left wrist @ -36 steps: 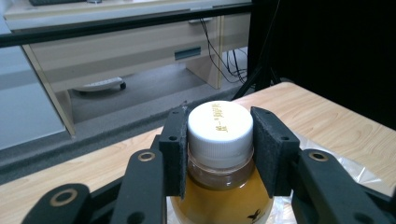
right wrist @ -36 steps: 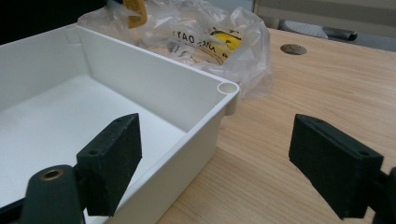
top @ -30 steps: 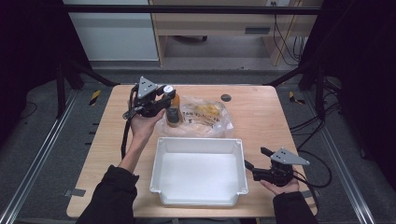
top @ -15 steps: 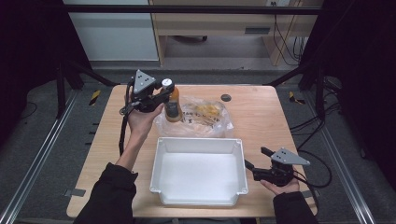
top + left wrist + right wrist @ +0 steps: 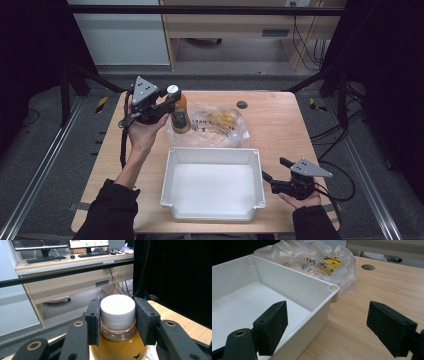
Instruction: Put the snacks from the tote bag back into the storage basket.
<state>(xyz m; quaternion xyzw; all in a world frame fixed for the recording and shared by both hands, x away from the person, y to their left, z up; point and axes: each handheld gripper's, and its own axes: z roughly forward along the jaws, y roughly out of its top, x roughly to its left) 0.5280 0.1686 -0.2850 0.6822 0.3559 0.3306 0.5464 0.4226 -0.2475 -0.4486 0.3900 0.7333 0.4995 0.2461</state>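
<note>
Up comes the left gripper [image 5: 172, 100], lifting the white-capped amber juice bottle [image 5: 179, 113] upright above the crinkled clear plastic bag [image 5: 220, 125], jaws pinching its cap. Open white plastic bin [image 5: 212, 150] lies just nearer the person; right gripper [image 5: 272, 170] waits spread beside its right wall.

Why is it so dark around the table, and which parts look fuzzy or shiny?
High view: light falls on the wooden table; the surroundings stay black. Left gripper view: the bottle with its white cap is sharp, the desk behind soft. Right gripper view: the near black pads blur, and the plastic bag glints by the white bin.
</note>
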